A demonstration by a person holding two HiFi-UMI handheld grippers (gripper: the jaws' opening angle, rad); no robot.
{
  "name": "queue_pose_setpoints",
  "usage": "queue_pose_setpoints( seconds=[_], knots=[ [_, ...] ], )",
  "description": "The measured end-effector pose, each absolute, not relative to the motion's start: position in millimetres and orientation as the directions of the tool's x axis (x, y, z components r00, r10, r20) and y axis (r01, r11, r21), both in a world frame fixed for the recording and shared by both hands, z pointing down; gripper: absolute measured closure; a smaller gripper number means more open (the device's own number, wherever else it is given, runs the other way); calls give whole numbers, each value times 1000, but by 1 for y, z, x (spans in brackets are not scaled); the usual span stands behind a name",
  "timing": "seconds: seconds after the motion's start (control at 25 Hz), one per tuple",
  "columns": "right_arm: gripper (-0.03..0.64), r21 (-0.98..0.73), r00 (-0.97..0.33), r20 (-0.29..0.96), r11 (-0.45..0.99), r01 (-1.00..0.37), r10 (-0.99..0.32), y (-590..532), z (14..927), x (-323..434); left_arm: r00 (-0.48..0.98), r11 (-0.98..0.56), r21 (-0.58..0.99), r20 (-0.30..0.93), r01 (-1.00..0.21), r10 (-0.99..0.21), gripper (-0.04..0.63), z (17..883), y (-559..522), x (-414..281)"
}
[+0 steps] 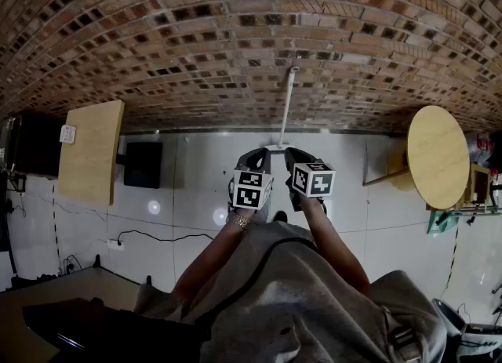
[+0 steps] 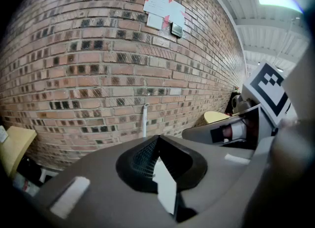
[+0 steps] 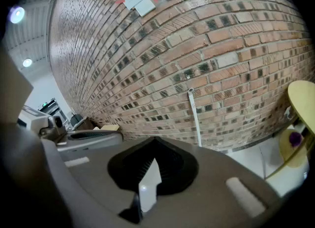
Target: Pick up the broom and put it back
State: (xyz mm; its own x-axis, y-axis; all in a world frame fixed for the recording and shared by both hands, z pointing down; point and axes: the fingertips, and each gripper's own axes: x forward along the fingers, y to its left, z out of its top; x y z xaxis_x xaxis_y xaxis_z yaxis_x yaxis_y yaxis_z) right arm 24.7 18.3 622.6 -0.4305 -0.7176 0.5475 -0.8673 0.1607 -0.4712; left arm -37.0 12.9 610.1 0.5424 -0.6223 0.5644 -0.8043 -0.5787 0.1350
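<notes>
Leaning upright against the brick wall (image 1: pixel 196 32): one broom (image 1: pixel 286 107), white handle, foot set on the white floor (image 1: pixel 196 189) at the wall's base. The head end is too small to be made out. It is touched by neither gripper.

Handling, as judged: light, stiff along the handle, smooth and likely slippery under the pads. It is probably easily tipped sideways if nudged, being propped only at the top. Hold is best taken at mid-handle, with the jaws closed across the shaft.

Left gripper (image 2: pixel 157 141): jaws pressed together, nothing between them. Right gripper (image 3: pixel 153 146): likewise clenched and empty. Both are held side by side, pointed at the broom and well short of it.

Surroundings: the floor is glossy, with lamp reflections. A rectangular wooden table (image 1: pixel 92 150) and a dark box (image 1: pixel 143 164) are placed left of the broom, a round table (image 1: pixel 438 156) to its right. A black cable (image 1: pixel 157 236) is trailed across the floor at left. Papers (image 2: pixel 162 8) are pinned high on the wall.
</notes>
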Motion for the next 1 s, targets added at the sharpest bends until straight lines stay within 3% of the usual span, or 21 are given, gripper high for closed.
queue_pose_setpoints(
  seconds=[0.2, 0.28, 0.4, 0.68, 0.92, 1.0],
  knots=[
    [622, -388, -379, 564, 170, -906, -733, -65, 632, 35, 561, -591, 135, 533, -795, -633, 600, 609, -67, -33],
    [565, -339, -326, 578, 144, -930, -748, -107, 637, 47, 554, -569, 145, 509, -810, -659, 600, 598, -108, -38],
    [546, -269, -257, 614, 108, -957, -746, -175, 657, 68, 561, -553, 175, 479, -815, -675, 600, 579, -157, -39],
    [451, -206, -211, 797, 74, -976, -566, -275, 753, 92, 576, -550, 225, 524, -804, -628, 600, 599, -198, -32],
    [451, -139, -186, 852, 132, -981, -489, -318, 801, 111, 521, -487, 225, 559, -844, -644, 600, 608, -220, -50],
    [489, -155, -202, 847, 136, -979, -491, -324, 802, 116, 501, -467, 216, 560, -857, -660, 600, 606, -229, -56]
  ],
)
